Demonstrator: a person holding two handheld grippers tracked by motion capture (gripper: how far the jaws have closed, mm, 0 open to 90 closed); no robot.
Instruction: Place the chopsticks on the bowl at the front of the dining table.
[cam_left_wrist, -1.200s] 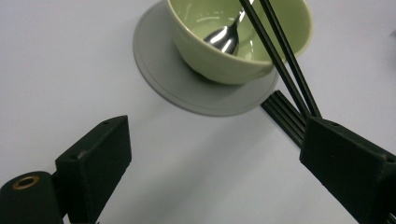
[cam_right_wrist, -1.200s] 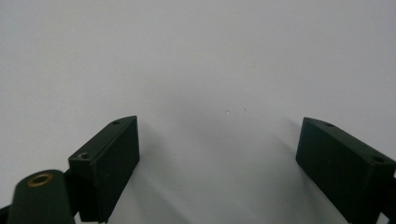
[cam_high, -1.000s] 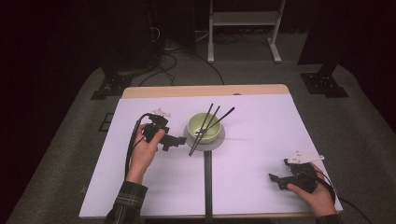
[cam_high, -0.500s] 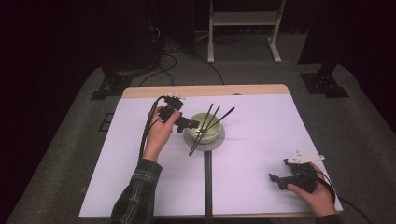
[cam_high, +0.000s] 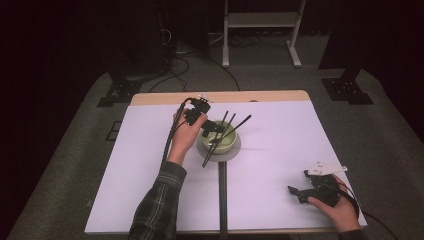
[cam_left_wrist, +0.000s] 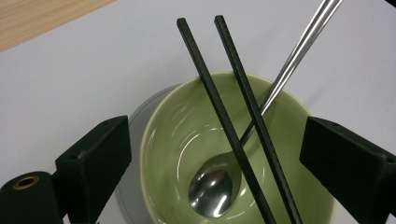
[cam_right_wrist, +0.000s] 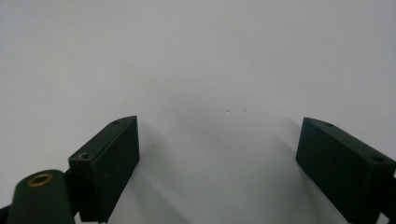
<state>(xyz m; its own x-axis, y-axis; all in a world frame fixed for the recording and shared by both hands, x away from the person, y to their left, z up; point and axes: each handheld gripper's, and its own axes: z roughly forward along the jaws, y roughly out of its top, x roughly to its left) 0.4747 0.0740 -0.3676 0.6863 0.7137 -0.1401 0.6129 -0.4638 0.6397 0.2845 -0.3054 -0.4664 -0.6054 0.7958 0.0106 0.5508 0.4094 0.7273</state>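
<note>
A green bowl stands on a grey saucer at the table's middle. Two black chopsticks lie across its rim, and a metal spoon rests inside with its handle pointing up over the far side. My left gripper hovers open just above the bowl's left rim, its jaws spread to either side of the chopsticks and touching nothing. My right gripper is open and empty, low over the bare white surface at the near right.
A white sheet covers the table, with a dark strip running from the saucer to the front edge. A bare wooden edge shows at the back. Cables and stand legs lie on the floor beyond.
My left gripper has moved away from me and to the right, from beside the bowl's left to over its rim. The right gripper has stayed still.
</note>
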